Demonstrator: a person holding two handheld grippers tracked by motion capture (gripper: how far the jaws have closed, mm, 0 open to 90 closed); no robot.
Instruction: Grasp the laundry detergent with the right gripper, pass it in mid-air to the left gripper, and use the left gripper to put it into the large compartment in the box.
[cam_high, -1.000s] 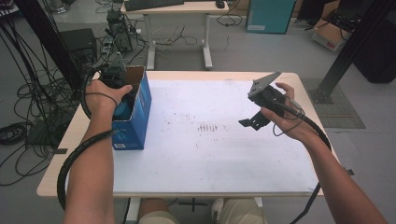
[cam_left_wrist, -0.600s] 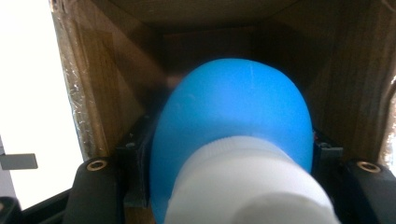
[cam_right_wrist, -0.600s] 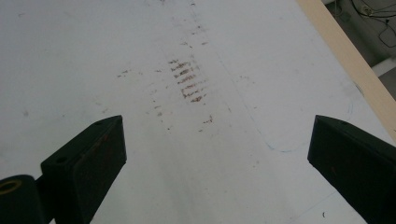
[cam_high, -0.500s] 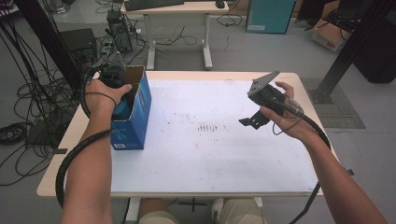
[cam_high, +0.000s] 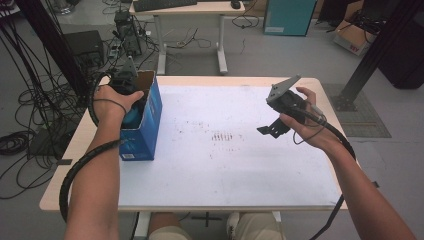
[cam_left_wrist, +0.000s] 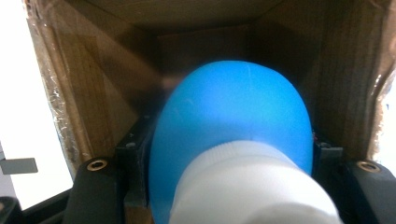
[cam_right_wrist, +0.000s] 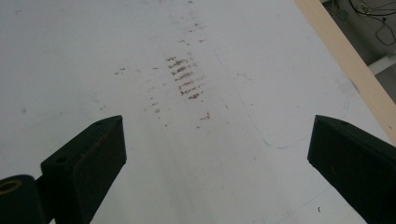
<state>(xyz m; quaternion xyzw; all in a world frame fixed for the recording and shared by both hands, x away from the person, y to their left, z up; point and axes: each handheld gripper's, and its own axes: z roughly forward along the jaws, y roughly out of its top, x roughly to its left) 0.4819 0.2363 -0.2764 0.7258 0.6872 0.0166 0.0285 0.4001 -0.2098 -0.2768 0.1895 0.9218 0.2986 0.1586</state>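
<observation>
Two grippers are at work. On the person's left, the left gripper (cam_high: 131, 102) is pushed down into the open top of a blue cardboard box (cam_high: 150, 125), and its jaws are clamped on a blue bottle (cam_left_wrist: 233, 135) with a white cap (cam_left_wrist: 254, 186). In the left gripper view the bottle lies lengthwise between the two black jaws, cap end nearest the camera and rounded blue end pointing deeper into the box, with the brown inner walls of the box around it on all sides (the bottom of the box is dark and hard to make out). From the high view a patch of the blue bottle shows just under the left hand (cam_high: 112, 100), inside the rim of the box. The box stands upright near the left edge of the surface (cam_high: 240, 175), and the black cable from this gripper loops down beside the forearm.

On the other side, the right gripper (cam_high: 270, 129) hangs above the right half of the surface, well apart from the box, with the grey three-cornered plate on top of it tilted up. Its jaws stand wide apart with nothing between them; the right gripper view looks between them down onto the white sheet of the surface, where a cluster of short brown marks (cam_right_wrist: 186, 79) lies ahead of the jaws, and the pale wooden edge of the surface runs along the upper right.
</observation>
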